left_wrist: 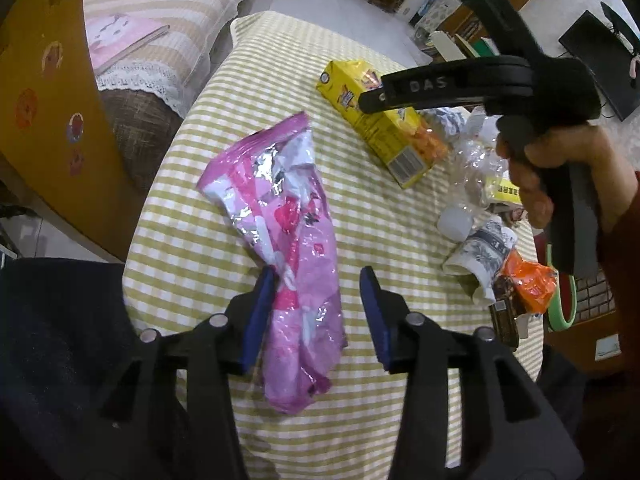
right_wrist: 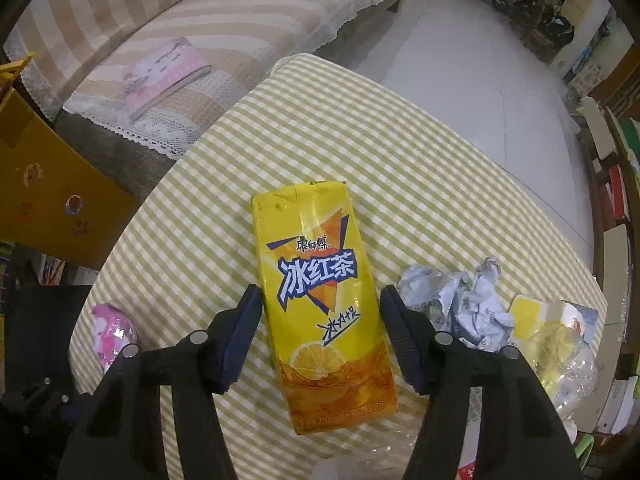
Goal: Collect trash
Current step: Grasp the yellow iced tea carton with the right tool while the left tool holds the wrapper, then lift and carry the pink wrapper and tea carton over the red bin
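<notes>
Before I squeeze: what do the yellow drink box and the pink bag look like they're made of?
Yellow drink box: looks like coated paperboard, glossy print, folded seams and crisp edges. Pink bag: seems thin plastic film with a silvery foil lining, crinkled and shiny where it catches light.

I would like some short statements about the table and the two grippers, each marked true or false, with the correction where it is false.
1. The yellow drink carton lies flat on the checked tablecloth. True.
2. The right gripper is clamped shut on the carton. False: its jaws stand open on either side of the carton, with gaps showing.
3. The pink foil wrapper lies between the fingers of the left gripper. True; the jaws are open.
4. The crumpled white paper sits on the sofa. False: it is on the table, beside the carton.
5. A pink book lies on the striped sofa. True.
</notes>
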`<state>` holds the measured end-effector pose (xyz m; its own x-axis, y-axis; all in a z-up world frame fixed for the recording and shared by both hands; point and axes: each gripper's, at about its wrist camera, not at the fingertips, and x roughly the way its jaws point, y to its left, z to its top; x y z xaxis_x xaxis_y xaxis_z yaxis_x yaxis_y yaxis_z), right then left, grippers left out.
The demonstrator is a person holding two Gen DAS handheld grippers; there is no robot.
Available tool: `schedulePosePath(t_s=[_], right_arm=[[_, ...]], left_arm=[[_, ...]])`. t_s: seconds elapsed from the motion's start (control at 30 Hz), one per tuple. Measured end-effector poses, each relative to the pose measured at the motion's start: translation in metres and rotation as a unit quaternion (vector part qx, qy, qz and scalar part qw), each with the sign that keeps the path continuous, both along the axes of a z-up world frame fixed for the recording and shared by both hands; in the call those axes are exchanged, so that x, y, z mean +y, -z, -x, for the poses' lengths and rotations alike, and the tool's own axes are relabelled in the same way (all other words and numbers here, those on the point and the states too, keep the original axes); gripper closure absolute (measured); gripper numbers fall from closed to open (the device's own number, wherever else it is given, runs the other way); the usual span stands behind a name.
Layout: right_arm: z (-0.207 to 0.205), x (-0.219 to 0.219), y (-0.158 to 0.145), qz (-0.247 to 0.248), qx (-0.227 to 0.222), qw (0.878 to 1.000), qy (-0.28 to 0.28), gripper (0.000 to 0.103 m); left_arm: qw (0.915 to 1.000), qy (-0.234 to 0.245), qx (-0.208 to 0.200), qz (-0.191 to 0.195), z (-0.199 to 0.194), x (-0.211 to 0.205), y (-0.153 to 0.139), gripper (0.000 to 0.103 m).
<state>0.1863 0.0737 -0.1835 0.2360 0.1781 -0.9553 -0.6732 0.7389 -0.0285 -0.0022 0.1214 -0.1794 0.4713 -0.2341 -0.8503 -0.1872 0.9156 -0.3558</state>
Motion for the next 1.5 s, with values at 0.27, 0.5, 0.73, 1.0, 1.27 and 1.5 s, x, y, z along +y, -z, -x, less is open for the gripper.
schedulePosePath(t_s=[0.27, 0.5, 0.73, 1.0, 1.27, 1.5], right_arm=[[0.003, 0.000, 0.012, 0.008, 0.007, 1.000, 0.004, 0.039], [0.022, -0.013, -0.019, -0.058, -0.014, 0.998, 0.024, 0.041], [0.056, -0.067, -0.084, -0.147, -0.067, 0.983, 0.082, 0.041], [0.117, -0.152, -0.127, -0.190, -0.107, 0.966, 0.140, 0.040], [0.162, -0.205, -0.128, -0.192, -0.125, 0.947, 0.226, 0.040], [0.182, -0.234, -0.135, -0.208, -0.137, 0.933, 0.262, 0.040]], left_arm=[[0.9999, 0.005, 0.001, -0.009, -0.004, -0.003, 0.003, 0.055], [0.9998, 0.019, 0.004, -0.005, -0.006, -0.007, 0.006, 0.084], [0.9995, 0.026, -0.007, -0.013, -0.005, -0.010, -0.001, 0.086], [0.9980, 0.048, -0.028, -0.031, -0.004, -0.025, -0.020, 0.086], [0.9950, 0.065, -0.063, -0.041, -0.008, -0.044, -0.051, 0.086], [0.9874, 0.105, -0.106, -0.053, -0.014, -0.079, -0.085, 0.086]])
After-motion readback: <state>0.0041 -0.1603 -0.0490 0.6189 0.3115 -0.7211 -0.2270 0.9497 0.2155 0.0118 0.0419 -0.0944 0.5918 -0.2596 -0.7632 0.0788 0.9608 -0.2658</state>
